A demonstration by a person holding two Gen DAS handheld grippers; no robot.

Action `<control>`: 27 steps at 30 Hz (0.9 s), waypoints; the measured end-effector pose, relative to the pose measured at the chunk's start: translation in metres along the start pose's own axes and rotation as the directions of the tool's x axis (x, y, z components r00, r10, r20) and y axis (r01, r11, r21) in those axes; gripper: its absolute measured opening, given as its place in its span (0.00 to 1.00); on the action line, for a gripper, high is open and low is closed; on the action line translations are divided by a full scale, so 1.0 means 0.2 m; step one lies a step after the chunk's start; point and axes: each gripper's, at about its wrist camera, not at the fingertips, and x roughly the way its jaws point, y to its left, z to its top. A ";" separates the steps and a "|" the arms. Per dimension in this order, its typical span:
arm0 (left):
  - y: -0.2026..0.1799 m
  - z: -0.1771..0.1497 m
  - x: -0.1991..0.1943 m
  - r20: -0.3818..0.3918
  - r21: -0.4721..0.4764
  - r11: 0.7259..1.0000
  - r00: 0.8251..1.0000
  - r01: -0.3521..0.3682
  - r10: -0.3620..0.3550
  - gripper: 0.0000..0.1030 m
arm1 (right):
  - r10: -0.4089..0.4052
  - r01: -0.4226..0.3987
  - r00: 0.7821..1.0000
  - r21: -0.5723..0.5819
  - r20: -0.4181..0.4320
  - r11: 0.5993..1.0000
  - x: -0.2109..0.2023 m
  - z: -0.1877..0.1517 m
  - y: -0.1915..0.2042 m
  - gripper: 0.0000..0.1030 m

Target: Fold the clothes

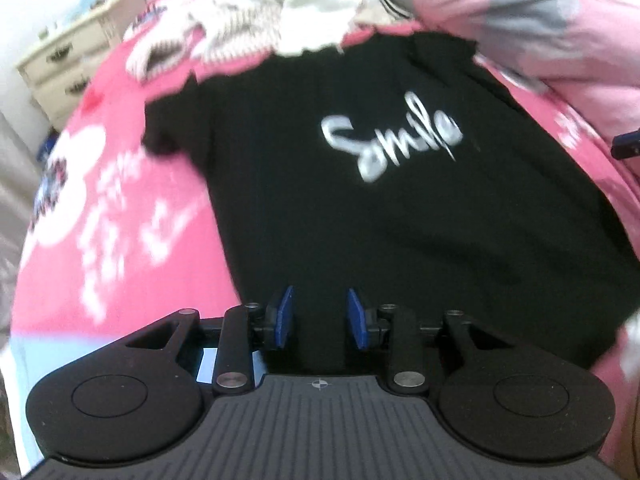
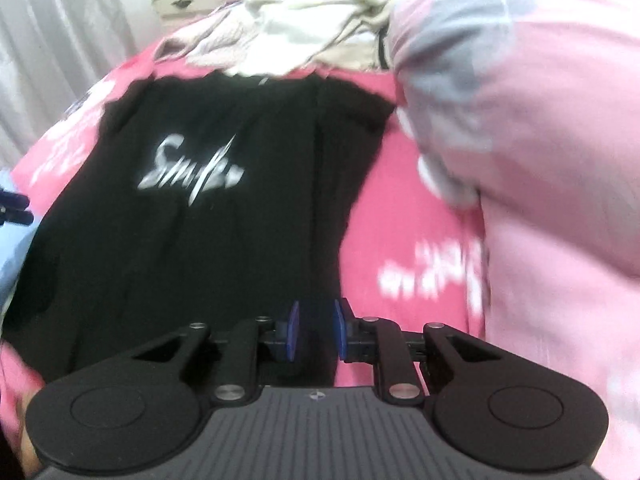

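A black T-shirt (image 1: 360, 200) with "Smile" in white script lies spread flat, print side up, on a pink bedspread (image 1: 132, 200). My left gripper (image 1: 321, 316) hovers over the shirt's near hem. Its blue pads (image 1: 285, 316) stand apart with only the cloth below showing in the gap. In the right wrist view the same shirt (image 2: 200, 240) fills the left half. My right gripper (image 2: 317, 328) is over the shirt's right edge, pads (image 2: 340, 330) apart and nothing visibly pinched. Each gripper shows at the edge of the other's view: the right gripper (image 1: 626, 146), the left gripper (image 2: 14, 208).
A heap of cream and white clothes (image 1: 280, 12) lies beyond the shirt's collar. A bulky pink and grey quilt (image 2: 540, 140) rises on the right. A cream chest of drawers (image 1: 68, 64) stands past the bed, and a pale curtain (image 2: 52, 40) hangs beside it.
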 end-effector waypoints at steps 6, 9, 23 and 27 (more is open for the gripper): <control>0.33 0.07 0.19 0.052 -0.218 0.974 0.995 -0.066 0.079 0.30 | 0.058 -0.058 0.998 -0.049 -0.011 0.997 0.16 0.10 0.09 0.28; 0.54 0.10 0.27 0.085 -0.370 0.929 0.994 -0.031 0.067 0.34 | 0.091 -0.091 0.996 0.017 -0.002 0.996 0.25 0.09 0.06 0.37; 1.00 0.35 0.79 0.164 -0.779 0.619 0.985 0.101 0.045 0.28 | 0.112 -0.104 0.994 0.267 -0.017 0.958 0.45 0.10 -0.16 0.38; 0.97 0.33 0.73 0.230 -0.746 0.659 0.965 0.095 0.122 0.06 | 0.133 -0.139 0.990 0.180 0.046 0.974 0.43 0.20 -0.07 0.38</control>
